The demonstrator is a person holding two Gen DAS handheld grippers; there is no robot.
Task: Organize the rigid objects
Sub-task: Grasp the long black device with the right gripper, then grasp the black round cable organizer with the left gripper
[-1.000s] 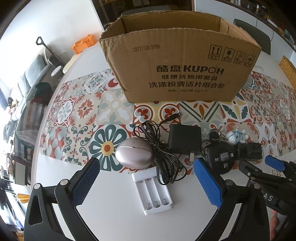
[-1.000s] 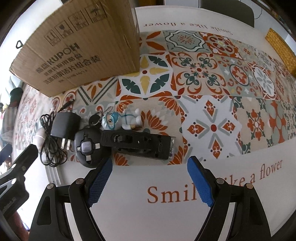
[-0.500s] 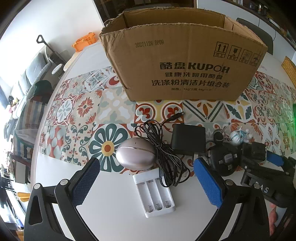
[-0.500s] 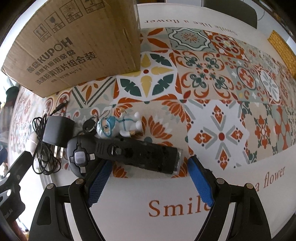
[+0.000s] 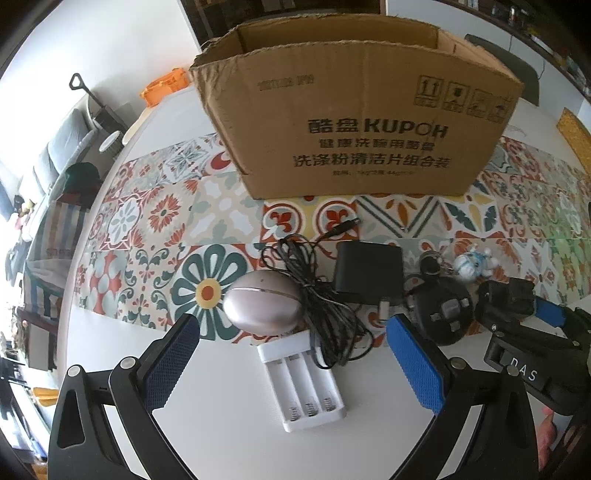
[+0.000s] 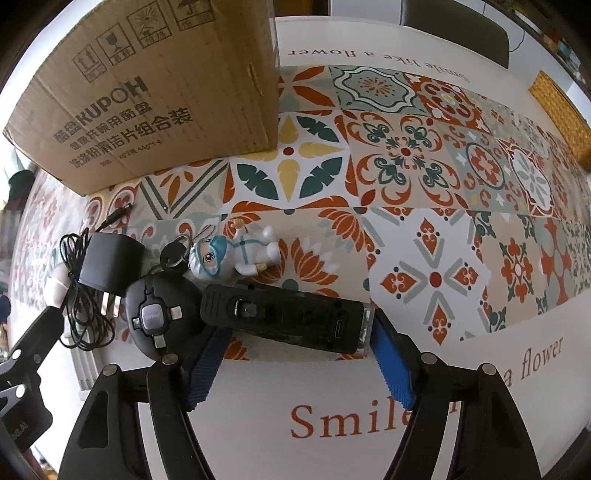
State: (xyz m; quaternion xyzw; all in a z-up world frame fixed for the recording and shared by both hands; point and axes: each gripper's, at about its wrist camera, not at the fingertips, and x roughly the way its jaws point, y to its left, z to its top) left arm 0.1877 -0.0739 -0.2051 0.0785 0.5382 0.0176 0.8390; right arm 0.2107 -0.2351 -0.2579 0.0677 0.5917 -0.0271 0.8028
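Note:
An open cardboard box (image 5: 354, 122) stands at the back of the table; it also shows in the right wrist view (image 6: 155, 92). In front lie a pink oval case (image 5: 264, 308), a white battery charger (image 5: 303, 380), a black adapter with cord (image 5: 365, 273), a round black device (image 6: 157, 315), a small figurine keychain (image 6: 236, 254) and a long black device (image 6: 288, 319). My left gripper (image 5: 291, 369) is open, hovering over the charger. My right gripper (image 6: 297, 363) is open, its pads at both ends of the long black device.
A patterned tile runner (image 6: 424, 184) covers the white table. An orange container (image 5: 162, 86) sits at the far left edge, a woven mat (image 6: 561, 114) at the far right. A chair (image 6: 454, 33) stands behind the table.
My right gripper has moved forward and down, so its pads now flank the long black device. The left gripper has stayed nearly still.

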